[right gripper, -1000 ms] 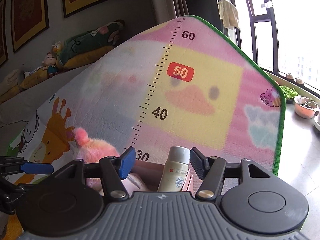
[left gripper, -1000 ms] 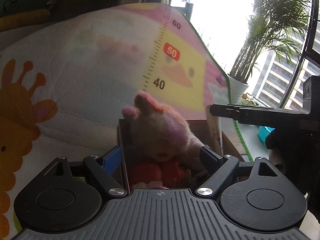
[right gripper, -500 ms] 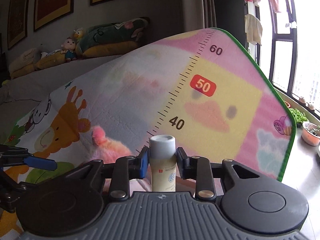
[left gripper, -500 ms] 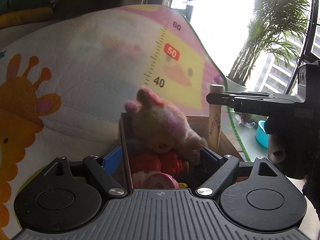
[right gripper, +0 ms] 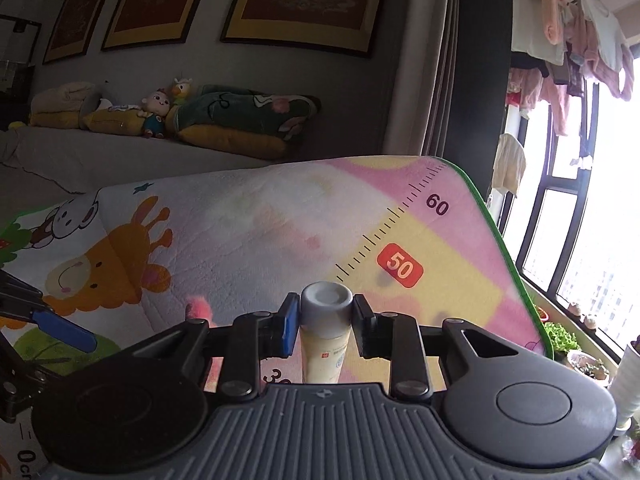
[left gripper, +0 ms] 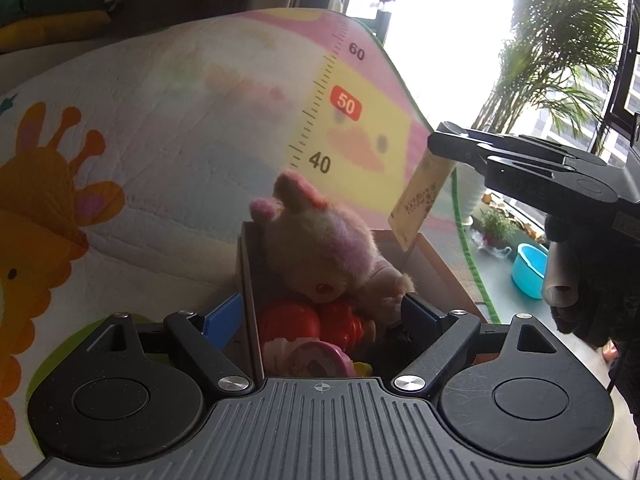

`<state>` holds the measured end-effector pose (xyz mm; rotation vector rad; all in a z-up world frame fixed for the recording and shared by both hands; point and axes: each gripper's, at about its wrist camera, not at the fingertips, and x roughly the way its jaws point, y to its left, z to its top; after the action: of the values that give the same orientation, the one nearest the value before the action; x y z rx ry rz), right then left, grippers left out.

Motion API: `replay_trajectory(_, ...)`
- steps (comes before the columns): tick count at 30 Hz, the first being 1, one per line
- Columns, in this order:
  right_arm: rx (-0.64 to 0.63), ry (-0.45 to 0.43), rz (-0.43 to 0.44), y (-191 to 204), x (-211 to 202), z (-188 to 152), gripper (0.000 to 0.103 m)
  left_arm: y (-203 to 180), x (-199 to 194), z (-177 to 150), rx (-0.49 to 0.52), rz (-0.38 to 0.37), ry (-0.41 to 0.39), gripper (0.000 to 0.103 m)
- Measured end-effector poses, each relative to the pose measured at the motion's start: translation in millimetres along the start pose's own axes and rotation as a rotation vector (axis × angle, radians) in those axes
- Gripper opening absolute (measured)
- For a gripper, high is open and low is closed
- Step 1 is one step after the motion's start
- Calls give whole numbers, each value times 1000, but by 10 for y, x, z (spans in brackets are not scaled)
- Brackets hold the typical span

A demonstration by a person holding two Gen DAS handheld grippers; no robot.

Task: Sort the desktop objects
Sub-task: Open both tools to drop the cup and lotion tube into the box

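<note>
A cream bottle (right gripper: 323, 360) with a grey cap (right gripper: 326, 307) sits between the pads of my right gripper (right gripper: 326, 318), which is shut on it just under the cap. In the left wrist view the bottle (left gripper: 420, 200) hangs tilted above the far right corner of a brown cardboard box (left gripper: 434, 268), under the right gripper (left gripper: 444, 150). A pink plush toy (left gripper: 320, 252), a red toy (left gripper: 296, 320) and a round pink toy (left gripper: 308, 360) fill the box. My left gripper (left gripper: 320, 316) is open, its fingers either side of the box's left wall.
The box rests on a children's play mat (left gripper: 160, 140) printed with a ruler and a giraffe. A sofa with cushions and dolls (right gripper: 160, 112) runs behind it. Pot plants (left gripper: 496, 228) and a blue basin (left gripper: 528, 270) stand by the window on the right.
My right gripper closed on the bottle, then raised it out of the box and tipped it. The left gripper stayed open in the same place.
</note>
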<state>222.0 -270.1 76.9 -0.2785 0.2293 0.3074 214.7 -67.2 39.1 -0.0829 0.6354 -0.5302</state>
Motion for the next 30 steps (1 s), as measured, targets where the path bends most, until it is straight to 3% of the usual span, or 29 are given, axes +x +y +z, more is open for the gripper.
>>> replay_trajectory(4, 56, 105, 79, -8, -178, -154, 30, 2, -113, -1, 17, 10, -16, 91)
replay_trajectory(8, 92, 111, 81, -49, -510, -204, 50, 79, -204, -13, 13, 15, -29, 93)
replay_trajectory(12, 151, 90, 66, -165, -678, -144, 50, 80, -118, -36, -7, 7, -9, 93)
replay_trajectory(17, 193, 154, 49, -154, -629, -304, 50, -17, -164, -93, 18, -14, -13, 93)
replay_trajectory(25, 309, 242, 97, 8, -734, -619, 50, -7, -234, -169, 33, 19, 6, 93)
replay_trajectory(30, 374, 265, 63, 124, -924, -768, 61, -22, -218, -210, 27, 30, 28, 93)
